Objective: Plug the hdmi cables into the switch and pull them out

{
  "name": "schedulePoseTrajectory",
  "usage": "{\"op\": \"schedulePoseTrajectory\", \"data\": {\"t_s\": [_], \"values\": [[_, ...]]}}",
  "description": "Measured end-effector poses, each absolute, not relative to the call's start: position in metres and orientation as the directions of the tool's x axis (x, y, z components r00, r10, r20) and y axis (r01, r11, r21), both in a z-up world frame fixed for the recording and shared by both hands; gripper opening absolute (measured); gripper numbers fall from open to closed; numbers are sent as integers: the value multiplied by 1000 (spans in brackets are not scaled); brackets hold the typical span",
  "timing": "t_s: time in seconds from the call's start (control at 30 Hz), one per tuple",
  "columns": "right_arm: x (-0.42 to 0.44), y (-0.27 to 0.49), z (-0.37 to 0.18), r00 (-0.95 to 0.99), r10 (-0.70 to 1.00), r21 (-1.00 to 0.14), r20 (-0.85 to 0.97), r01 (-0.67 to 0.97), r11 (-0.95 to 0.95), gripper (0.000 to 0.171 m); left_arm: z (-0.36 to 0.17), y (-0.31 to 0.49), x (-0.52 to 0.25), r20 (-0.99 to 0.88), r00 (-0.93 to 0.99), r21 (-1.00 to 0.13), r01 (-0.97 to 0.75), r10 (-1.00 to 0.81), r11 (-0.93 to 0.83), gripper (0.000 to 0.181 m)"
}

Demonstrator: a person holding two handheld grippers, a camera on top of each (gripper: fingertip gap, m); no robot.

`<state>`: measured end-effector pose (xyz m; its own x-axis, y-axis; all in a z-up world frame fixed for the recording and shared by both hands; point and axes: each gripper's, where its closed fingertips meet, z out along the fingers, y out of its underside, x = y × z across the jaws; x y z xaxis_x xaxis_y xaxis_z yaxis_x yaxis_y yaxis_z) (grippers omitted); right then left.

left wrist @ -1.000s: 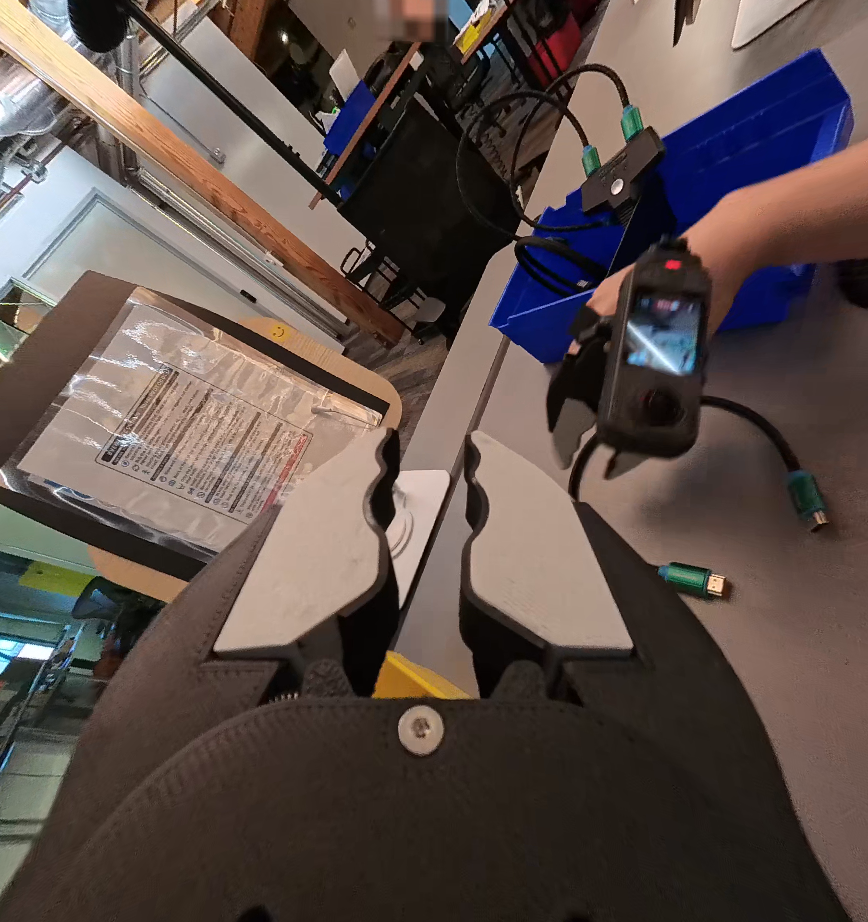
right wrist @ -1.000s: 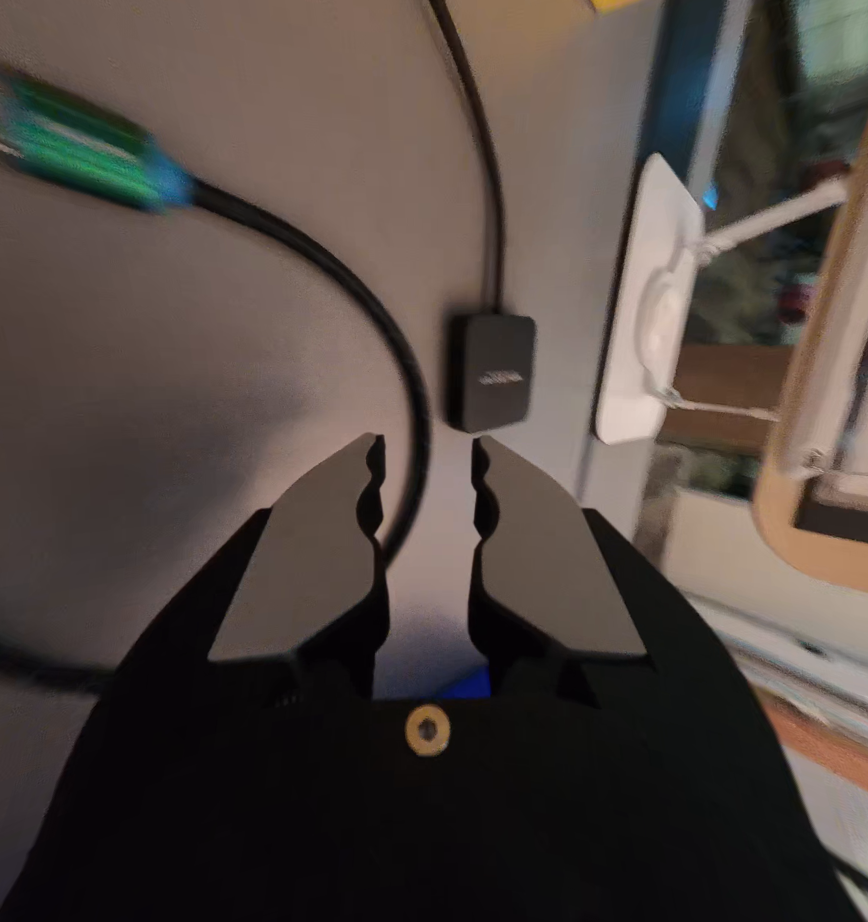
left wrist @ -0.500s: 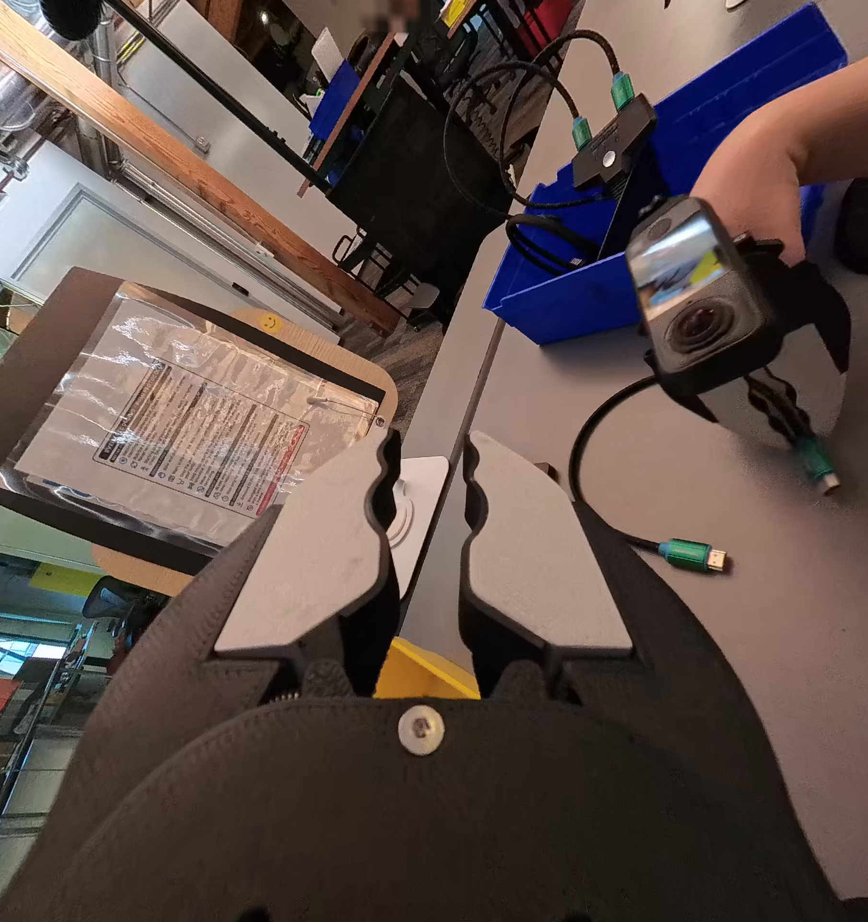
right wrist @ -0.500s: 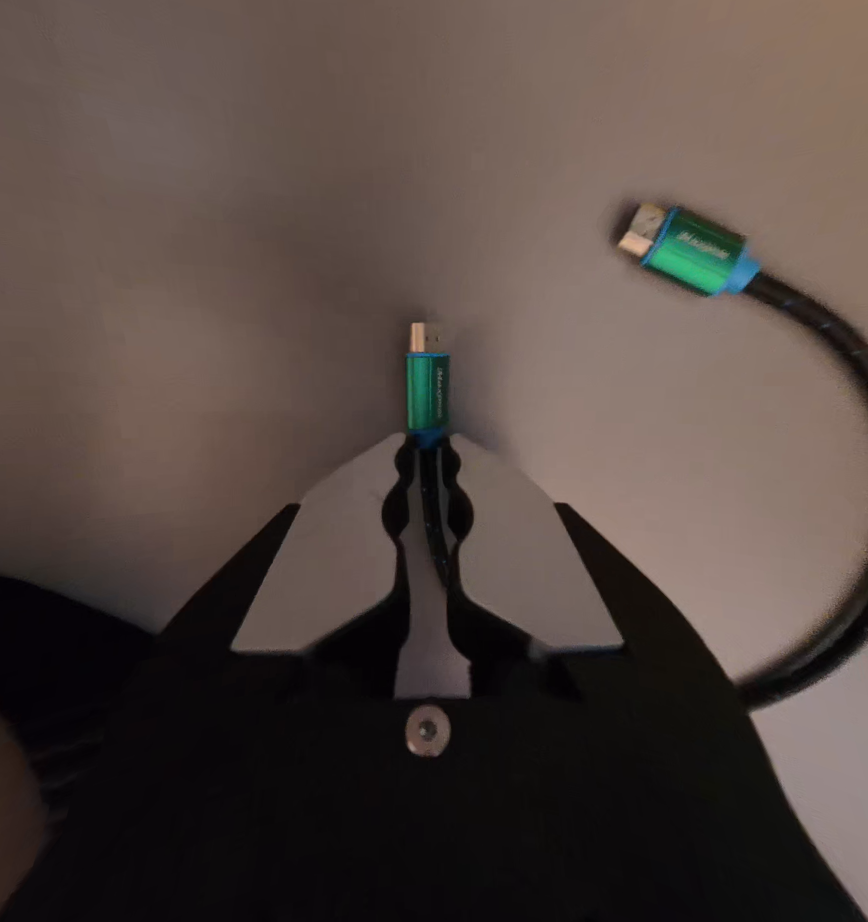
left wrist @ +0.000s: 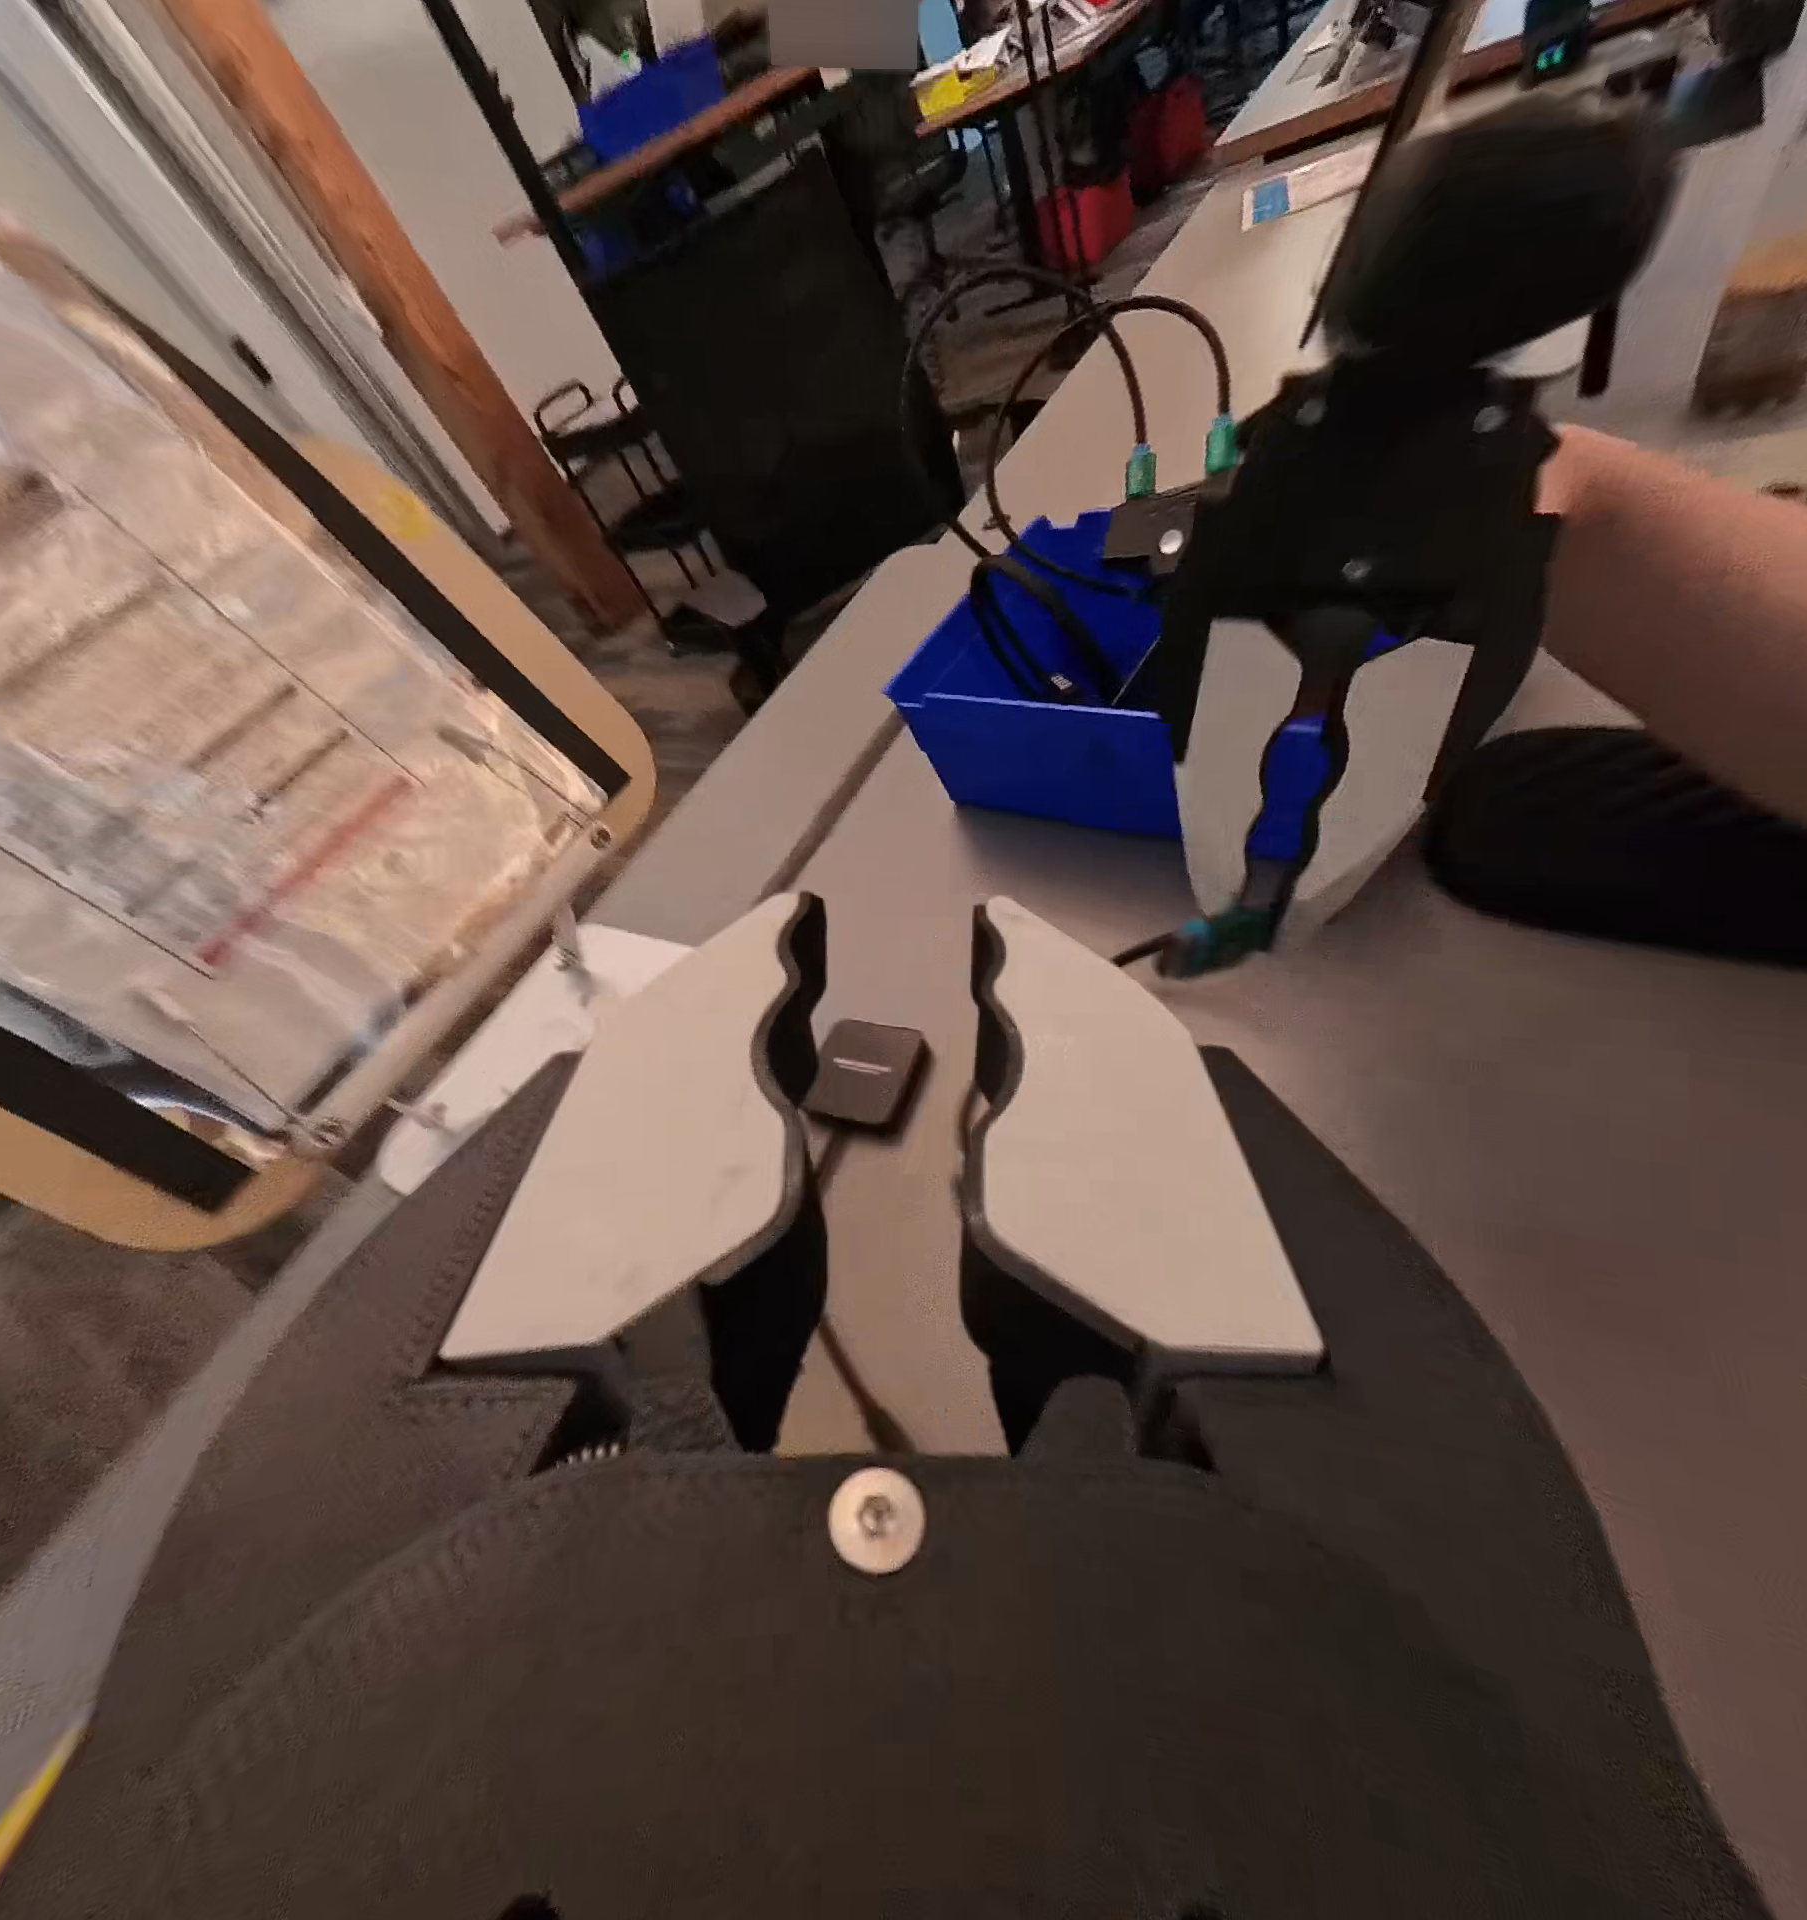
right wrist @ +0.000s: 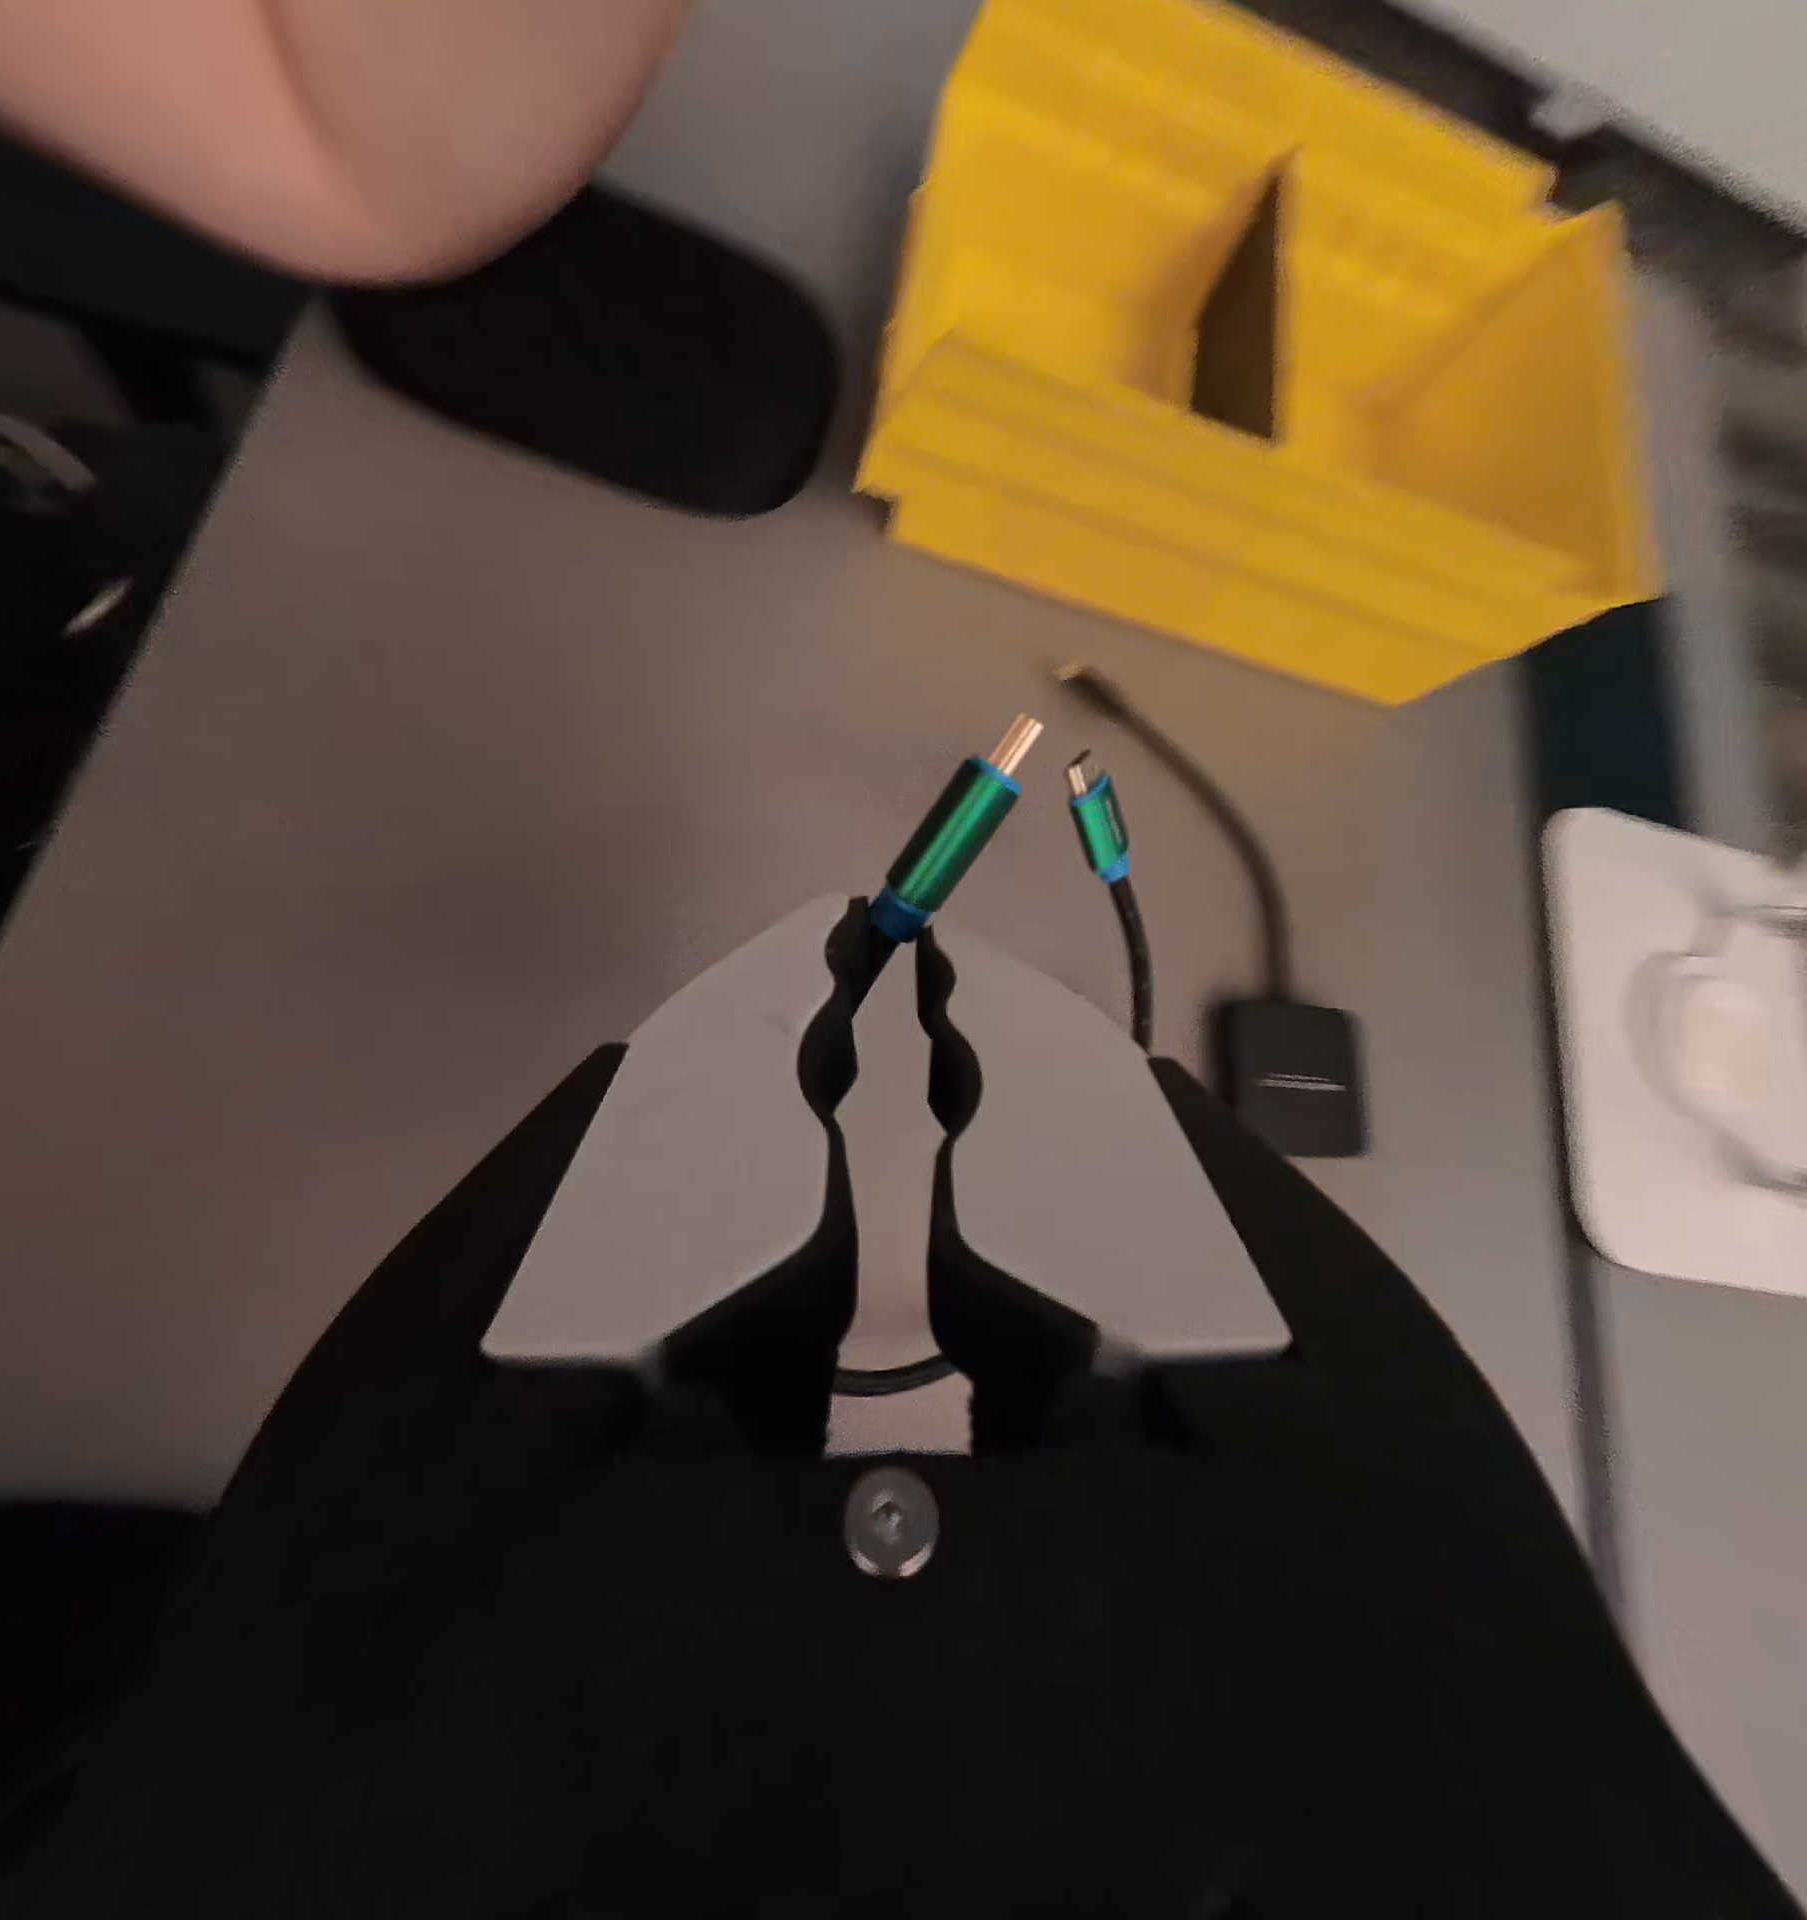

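My right gripper (right wrist: 894, 930) is shut on a black HDMI cable just behind its green plug (right wrist: 946, 842), and the plug sticks out past the fingertips above the grey table. A second green plug (right wrist: 1101, 831) lies on the table right beside it. A small black box (right wrist: 1294, 1070) with a thin lead lies to the right. In the left wrist view my left gripper (left wrist: 894, 925) is open and empty, with that black box (left wrist: 866, 1070) on the table between its fingers. The right gripper (left wrist: 1273, 883) shows there too, holding the plug (left wrist: 1226, 935) low over the table.
A blue bin (left wrist: 1034, 748) at the back holds a black switch (left wrist: 1159, 530) with two green-ended cables plugged in. A yellow bin (right wrist: 1242, 416) stands beyond the plugs. A white pad (right wrist: 1699, 1039) lies at the table edge. A framed sheet (left wrist: 255, 779) stands left. There is about 15 cm between the tips of the two grippers.
My right gripper closed on the cable behind the green plug and lifted and turned it toward the yellow bin. My left gripper tipped down over the black box.
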<state>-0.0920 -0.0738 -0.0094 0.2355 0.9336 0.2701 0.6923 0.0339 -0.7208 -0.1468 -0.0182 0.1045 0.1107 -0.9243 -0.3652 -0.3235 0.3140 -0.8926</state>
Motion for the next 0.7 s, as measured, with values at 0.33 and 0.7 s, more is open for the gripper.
{"op": "schedulePoseTrajectory", "data": {"t_s": [0.33,0.7], "values": [[-82,-37,83,461,441,-590,771,777,220,8,99,-30,-107,265,4,-940,-224,-964,-259,56],[-94,-24,74,280,243,-330,929,923,199,8,88,-32,-84,187,-7,-964,-193,-982,-182,22]]}}
